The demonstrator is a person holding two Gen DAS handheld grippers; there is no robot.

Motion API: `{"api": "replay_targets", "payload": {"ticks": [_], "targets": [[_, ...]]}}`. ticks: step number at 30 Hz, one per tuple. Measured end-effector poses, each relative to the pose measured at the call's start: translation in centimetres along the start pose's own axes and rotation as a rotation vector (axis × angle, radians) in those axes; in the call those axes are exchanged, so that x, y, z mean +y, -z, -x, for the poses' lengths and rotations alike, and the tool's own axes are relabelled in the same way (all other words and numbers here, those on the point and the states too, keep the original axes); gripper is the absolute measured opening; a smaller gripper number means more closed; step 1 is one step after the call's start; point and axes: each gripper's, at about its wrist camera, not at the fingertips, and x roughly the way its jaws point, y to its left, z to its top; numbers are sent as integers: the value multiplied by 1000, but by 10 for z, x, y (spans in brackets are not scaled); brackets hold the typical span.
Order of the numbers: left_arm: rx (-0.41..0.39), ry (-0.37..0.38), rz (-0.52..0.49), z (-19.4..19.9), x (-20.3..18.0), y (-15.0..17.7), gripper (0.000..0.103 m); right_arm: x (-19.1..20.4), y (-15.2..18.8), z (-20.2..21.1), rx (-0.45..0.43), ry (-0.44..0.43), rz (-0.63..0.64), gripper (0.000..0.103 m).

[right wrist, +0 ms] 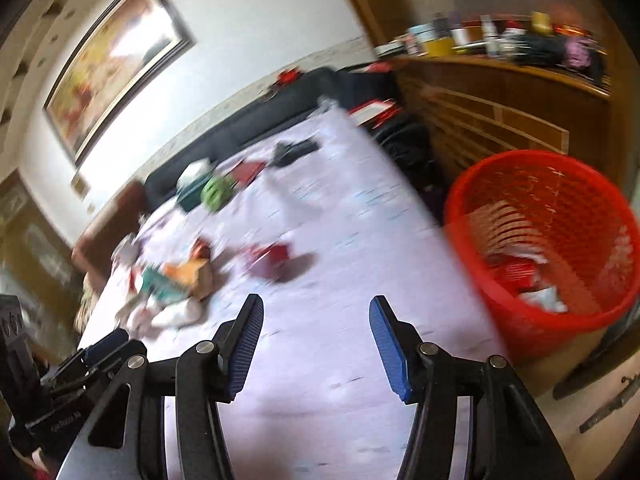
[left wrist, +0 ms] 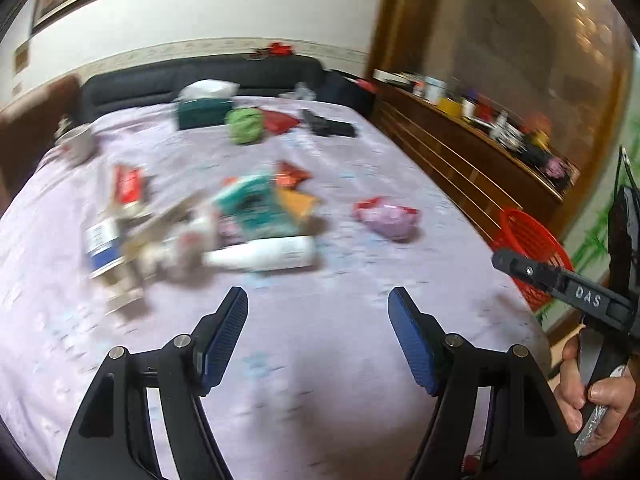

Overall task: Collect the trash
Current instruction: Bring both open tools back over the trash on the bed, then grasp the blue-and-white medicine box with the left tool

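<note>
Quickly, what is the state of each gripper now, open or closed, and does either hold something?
Left gripper: open, holding nothing, above the pale purple bedsheet.
Right gripper: open, holding nothing, beside the red plastic mesh basket.

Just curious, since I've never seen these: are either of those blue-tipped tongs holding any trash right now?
No. The left tongs and right tongs are both open and empty above the lilac bedspread.
</note>
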Motion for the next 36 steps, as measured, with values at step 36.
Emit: {"api": "replay_targets", "payload": {"ticks": [36], "targets": [[143,-294,302,-68,191,-23,35,65,14,-43,99,-36,120,63]]}}
